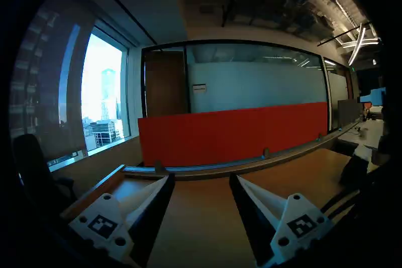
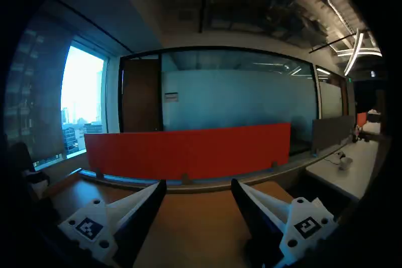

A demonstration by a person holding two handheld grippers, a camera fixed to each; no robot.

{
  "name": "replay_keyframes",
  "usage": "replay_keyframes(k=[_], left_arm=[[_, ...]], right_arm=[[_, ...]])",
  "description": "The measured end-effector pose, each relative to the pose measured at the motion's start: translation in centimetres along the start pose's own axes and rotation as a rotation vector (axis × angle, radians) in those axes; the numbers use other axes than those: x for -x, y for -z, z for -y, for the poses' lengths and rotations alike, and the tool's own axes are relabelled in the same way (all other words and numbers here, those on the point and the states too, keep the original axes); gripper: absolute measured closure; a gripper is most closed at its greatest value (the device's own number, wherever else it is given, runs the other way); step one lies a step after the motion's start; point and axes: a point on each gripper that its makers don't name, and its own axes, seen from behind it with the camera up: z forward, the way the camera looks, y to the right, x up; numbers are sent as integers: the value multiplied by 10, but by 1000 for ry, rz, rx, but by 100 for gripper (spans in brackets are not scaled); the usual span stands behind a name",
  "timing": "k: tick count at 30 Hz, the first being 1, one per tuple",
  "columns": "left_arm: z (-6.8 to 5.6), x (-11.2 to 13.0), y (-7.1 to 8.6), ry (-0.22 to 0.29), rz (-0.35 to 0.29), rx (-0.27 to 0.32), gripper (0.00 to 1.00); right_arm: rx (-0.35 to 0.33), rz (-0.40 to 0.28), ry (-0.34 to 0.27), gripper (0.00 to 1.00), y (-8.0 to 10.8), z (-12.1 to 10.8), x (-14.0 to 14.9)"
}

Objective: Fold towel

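Above the wooden desk (image 1: 201,233), with the bright window (image 1: 103,102) off to the left, the left gripper (image 1: 201,176) hangs with its jaws spread and nothing between them, facing a red divider (image 1: 231,135). The right gripper (image 2: 198,182) is likewise spread and empty. Where the towel lies I cannot tell. It should be light, soft and limp, so I'd pinch two neighbouring corners at the hem, one per gripper.

Ahead of the left gripper (image 1: 201,176), open desk (image 1: 201,228) runs to 12 o'clock, where a red divider (image 1: 231,135) blocks it; chair (image 1: 30,167) at 9 o'clock.
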Motion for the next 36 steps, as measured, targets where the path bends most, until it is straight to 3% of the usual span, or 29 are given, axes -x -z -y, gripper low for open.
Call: replay_keyframes(k=[9,21,36], left_arm=[[5,49,2,8,1,-11,21],[6,123,2,38,11,-25,21],[7,173,1,40,16,-32,21]], right_arm=[[-1,-13,20,1,1,11,15],[-13,-5,30,1,-5,20,61],[-28,-4,42,1,-17,31,91]])
